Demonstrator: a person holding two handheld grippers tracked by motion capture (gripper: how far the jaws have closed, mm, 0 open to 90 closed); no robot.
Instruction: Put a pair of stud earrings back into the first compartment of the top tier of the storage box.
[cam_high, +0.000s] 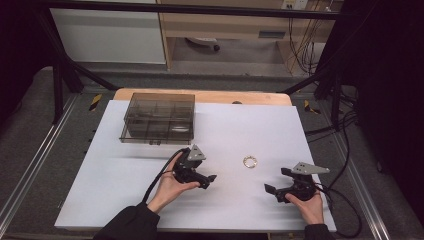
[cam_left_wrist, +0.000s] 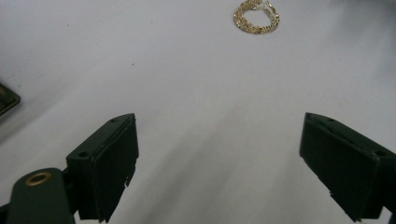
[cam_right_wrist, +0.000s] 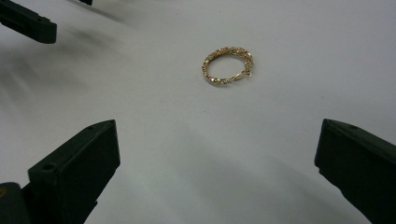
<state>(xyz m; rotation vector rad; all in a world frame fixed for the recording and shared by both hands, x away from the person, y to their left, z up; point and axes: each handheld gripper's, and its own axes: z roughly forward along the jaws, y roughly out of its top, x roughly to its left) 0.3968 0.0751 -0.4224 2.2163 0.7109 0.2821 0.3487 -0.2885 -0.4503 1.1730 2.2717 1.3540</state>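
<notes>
1. Forearms and hands sit nearest cam, coming in from bottom edge of high view; I read both as low over the white table (cam_high: 125, 185), palms wrapped round the gripper bodies.
2. Smoked clear compartment box (cam_high: 158, 118) stands at far-left part of table, well apart from both grippers. Contents hard to make out; looks empty to me, can't confirm.
3. Progress, my judgement: pick not yet made. Nothing lifted, nothing in the box that I can see. Left to do: close in on the piece, grip it, carry it to box, presumably drop into a compartment.
4. Left gripper (cam_high: 210, 181): held level-ish, nose pointing right toward table centre, grey plate on top. Jaws wide apart w/ bare table between them in left gripper view; nothing held.
5. Right gripper (cam_high: 275, 188): near right-front of table, nose pointing left and slightly away from me. Jaws spread wide, nothing between them but table.
6. Gold bracelet (cam_high: 250, 162): small chain loop lying flat on table, between the two grippers and a bit farther from me, touching neither. Ahead of the left jaws, off to upper right (cam_left_wrist: 256, 17); ahead of right jaws, near centre (cam_right_wrist: 228, 65). Clasp seems closed.
</notes>
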